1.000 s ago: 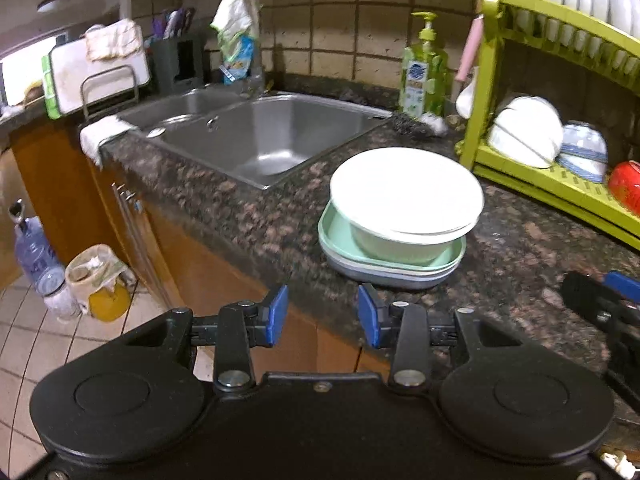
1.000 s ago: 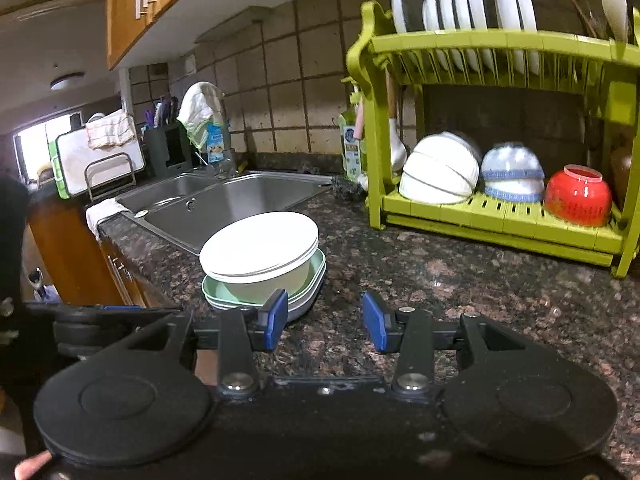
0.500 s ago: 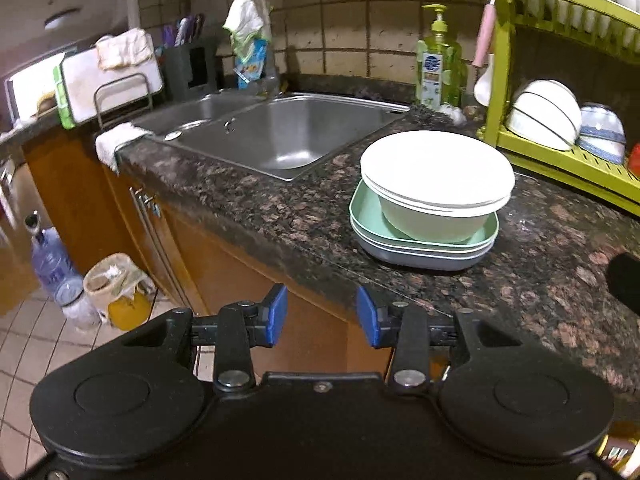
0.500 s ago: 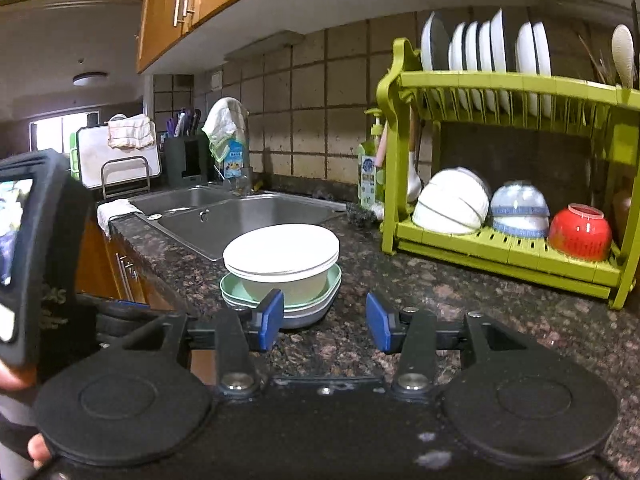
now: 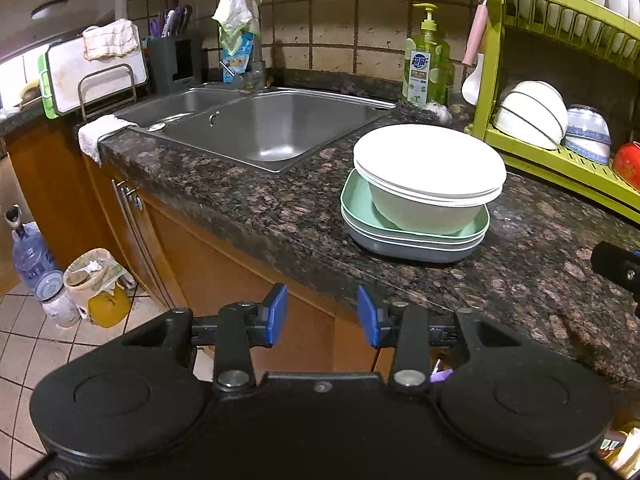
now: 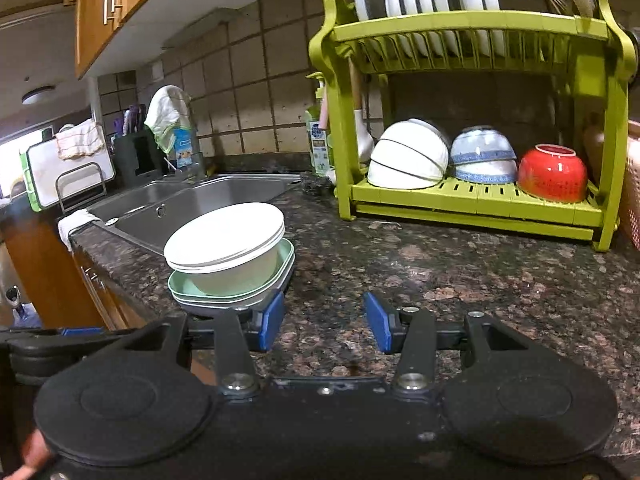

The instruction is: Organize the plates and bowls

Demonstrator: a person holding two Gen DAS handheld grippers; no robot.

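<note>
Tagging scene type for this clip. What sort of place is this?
A home kitchen, most likely: a steel double sink set in a granite counter, a green dish rack with bowls, dish soap.

The tabletop point(image 6: 440, 272) is dark granite speckled brown and black, and on it white round plates point(image 5: 430, 164) top a pale bowl point(image 5: 424, 212) set in mint-green and grey square dishes point(image 5: 412, 240). The rack point(image 6: 472, 24) is lime green, holding white bowls point(image 6: 408, 160), a blue-banded white bowl point(image 6: 482, 156) and a red bowl with white dots point(image 6: 554, 172). Each black claw point(image 5: 322, 314) point(image 6: 324, 320) carries blue pads point(image 5: 276, 314).
</note>
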